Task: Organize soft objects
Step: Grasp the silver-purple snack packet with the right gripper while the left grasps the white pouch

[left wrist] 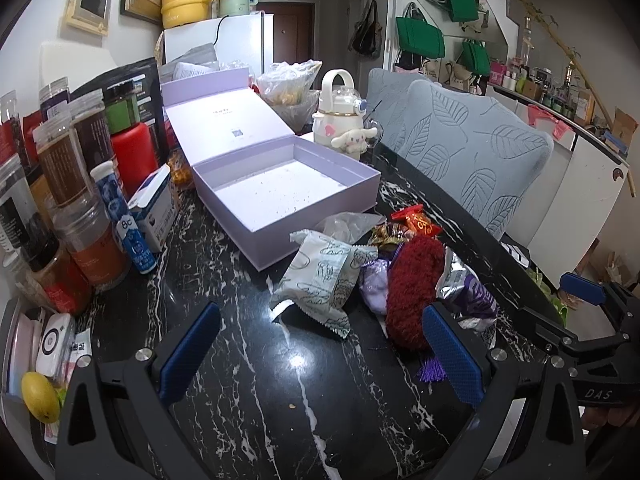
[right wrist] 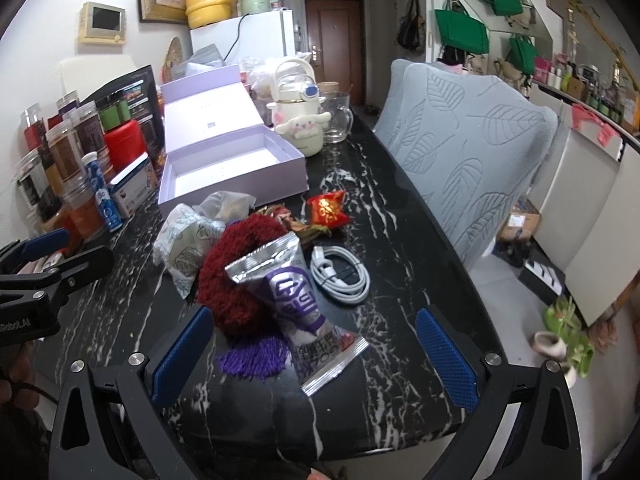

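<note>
An open, empty lilac box [left wrist: 288, 188] [right wrist: 224, 168] sits on the black marble table [left wrist: 240, 360]. In front of it lies a pile: a pale green patterned packet [left wrist: 320, 280] [right wrist: 180, 240], a fuzzy red pouch with a purple tassel [left wrist: 412, 292] [right wrist: 236, 276], a silver and purple snack packet [right wrist: 304, 308] [left wrist: 468, 292], a small red packet [left wrist: 416, 220] [right wrist: 328, 208]. My left gripper [left wrist: 320, 352] is open, low over the table just before the pile. My right gripper [right wrist: 316, 352] is open, its fingers on either side of the silver packet's near end.
Jars, bottles and a red canister [left wrist: 132, 148] crowd the table's left edge. A cream kettle with a plush dog [left wrist: 340, 120] and a glass mug [right wrist: 336, 116] stand behind the box. A white coiled cable [right wrist: 340, 276] lies right of the pile. Grey chairs [right wrist: 472, 152] line the right side.
</note>
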`<act>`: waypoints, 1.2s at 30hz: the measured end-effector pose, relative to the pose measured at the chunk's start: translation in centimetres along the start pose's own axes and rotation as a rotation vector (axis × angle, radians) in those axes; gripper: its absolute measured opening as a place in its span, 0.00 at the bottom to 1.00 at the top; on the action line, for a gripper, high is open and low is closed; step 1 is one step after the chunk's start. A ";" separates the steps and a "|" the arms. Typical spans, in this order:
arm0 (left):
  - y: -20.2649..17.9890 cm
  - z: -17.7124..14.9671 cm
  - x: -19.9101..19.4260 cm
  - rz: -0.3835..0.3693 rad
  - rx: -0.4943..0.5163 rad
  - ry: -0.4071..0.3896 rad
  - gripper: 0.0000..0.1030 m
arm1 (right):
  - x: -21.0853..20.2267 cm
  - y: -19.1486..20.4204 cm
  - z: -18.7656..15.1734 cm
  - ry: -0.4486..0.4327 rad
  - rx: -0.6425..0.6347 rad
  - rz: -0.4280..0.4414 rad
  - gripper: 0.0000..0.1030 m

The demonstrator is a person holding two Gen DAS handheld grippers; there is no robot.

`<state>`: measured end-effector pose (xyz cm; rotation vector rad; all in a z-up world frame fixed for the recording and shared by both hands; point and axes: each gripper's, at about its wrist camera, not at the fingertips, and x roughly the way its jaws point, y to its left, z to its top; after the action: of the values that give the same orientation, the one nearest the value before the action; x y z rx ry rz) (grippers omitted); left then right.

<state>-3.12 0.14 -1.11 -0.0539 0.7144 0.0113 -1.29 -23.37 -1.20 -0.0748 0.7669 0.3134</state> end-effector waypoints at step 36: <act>1.7 1.6 12.1 -0.124 0.000 0.173 1.00 | 10.1 -1.7 -0.5 0.259 -0.033 0.152 0.42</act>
<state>7.05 1.80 -7.93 -0.0999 0.8830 -0.1133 5.74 -22.48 -8.62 -0.0893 1.0266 0.4665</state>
